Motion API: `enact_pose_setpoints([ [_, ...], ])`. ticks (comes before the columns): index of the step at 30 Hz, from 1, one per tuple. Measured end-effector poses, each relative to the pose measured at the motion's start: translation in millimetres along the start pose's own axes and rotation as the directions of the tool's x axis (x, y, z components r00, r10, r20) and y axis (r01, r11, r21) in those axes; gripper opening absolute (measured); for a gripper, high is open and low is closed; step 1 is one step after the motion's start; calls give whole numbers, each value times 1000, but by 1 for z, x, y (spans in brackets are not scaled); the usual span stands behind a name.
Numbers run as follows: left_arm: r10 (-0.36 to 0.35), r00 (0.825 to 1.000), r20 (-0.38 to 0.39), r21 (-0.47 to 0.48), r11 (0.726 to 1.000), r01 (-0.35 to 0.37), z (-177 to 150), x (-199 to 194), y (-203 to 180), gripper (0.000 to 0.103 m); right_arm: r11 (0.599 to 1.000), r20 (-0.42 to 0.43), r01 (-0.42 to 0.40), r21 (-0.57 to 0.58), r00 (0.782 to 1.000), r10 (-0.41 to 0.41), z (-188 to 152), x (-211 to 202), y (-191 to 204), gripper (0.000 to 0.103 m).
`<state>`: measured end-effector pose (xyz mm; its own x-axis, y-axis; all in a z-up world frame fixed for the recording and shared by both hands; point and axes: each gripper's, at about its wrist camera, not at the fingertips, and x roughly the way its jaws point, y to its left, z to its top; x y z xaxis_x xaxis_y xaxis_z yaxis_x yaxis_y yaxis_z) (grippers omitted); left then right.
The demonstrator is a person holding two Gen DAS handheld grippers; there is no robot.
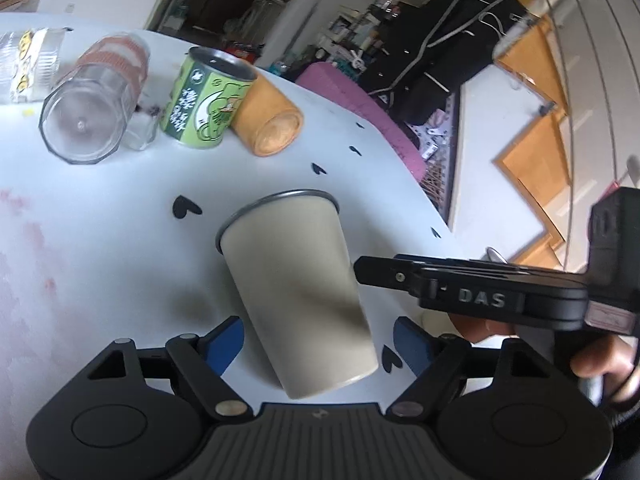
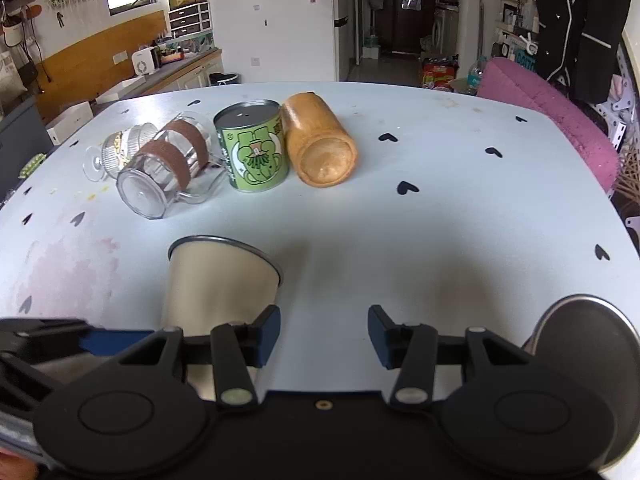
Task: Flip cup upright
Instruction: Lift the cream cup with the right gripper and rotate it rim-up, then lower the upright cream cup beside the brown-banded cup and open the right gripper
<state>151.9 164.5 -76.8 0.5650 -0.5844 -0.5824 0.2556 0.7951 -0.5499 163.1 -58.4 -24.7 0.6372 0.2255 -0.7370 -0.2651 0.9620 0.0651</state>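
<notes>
Two claws hang open over the pale desk. A beige cup lies on its side between the left claw fingers, untouched. Just right of it, the right claw holds nothing. Beyond stands a green can.

You are working over a pale blue-white table scattered with small black heart marks and stained pinkish toward its left side. On it the beige cup lies on its side, its dark rim pointing away from you. Farther back you have a row: a clear ribbed glass tipped over, a clear glass jug with brown bands on its side, an upright green can, and just beside it an orange-brown wooden cup lying down. A metal cup sits at the near right edge.
</notes>
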Motion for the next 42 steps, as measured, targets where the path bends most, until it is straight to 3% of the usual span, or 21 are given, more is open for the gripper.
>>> enact_pose_setpoints([
  [3,25,1000,-18,-11,1000,-25,-1,5,-1,72,999,0,-30,15,1000,30,1,-1,1,49],
  [8,8,1000,-24,-19,1000,-8,-3,5,-1,69,996,33,-74,45,997,72,7,-7,1,52],
  [9,7,1000,-21,-14,1000,-7,-4,4,-1,69,992,44,-107,65,994,104,9,-9,0,61],
  [10,6,1000,-19,-11,1000,-6,-5,4,-1,68,985,54,-147,87,988,143,10,-11,-1,77],
  [12,-5,1000,-23,-7,1000,5,-5,4,-2,65,972,51,-197,127,980,192,16,-9,0,92],
  [18,-12,1000,-29,16,1000,12,-7,7,-5,63,955,-55,-245,169,965,257,30,18,11,92],
  [24,-9,1000,-21,32,999,10,-8,6,-6,63,950,-167,-207,233,954,249,34,43,12,95],
  [26,-2,1000,-14,46,999,2,-9,5,-8,63,943,-181,-209,259,949,260,34,49,9,93],
  [28,9,1000,-2,69,998,-9,-10,4,-9,63,936,-186,-209,284,945,267,31,54,5,85],
  [29,9,1000,2,86,996,-9,-10,3,-10,62,935,-182,-206,288,947,264,30,55,4,80],
  [32,5,1000,12,127,992,-7,-12,3,-13,61,932,-137,-225,283,953,271,26,47,1,79],
  [37,3,998,58,207,978,-15,-18,-1,-21,60,971,-17,-191,143,981,195,21,8,17,78],
  [42,-24,996,88,274,962,-1,-24,-6,-25,60,990,100,-139,32,986,135,3,-28,27,78],
])
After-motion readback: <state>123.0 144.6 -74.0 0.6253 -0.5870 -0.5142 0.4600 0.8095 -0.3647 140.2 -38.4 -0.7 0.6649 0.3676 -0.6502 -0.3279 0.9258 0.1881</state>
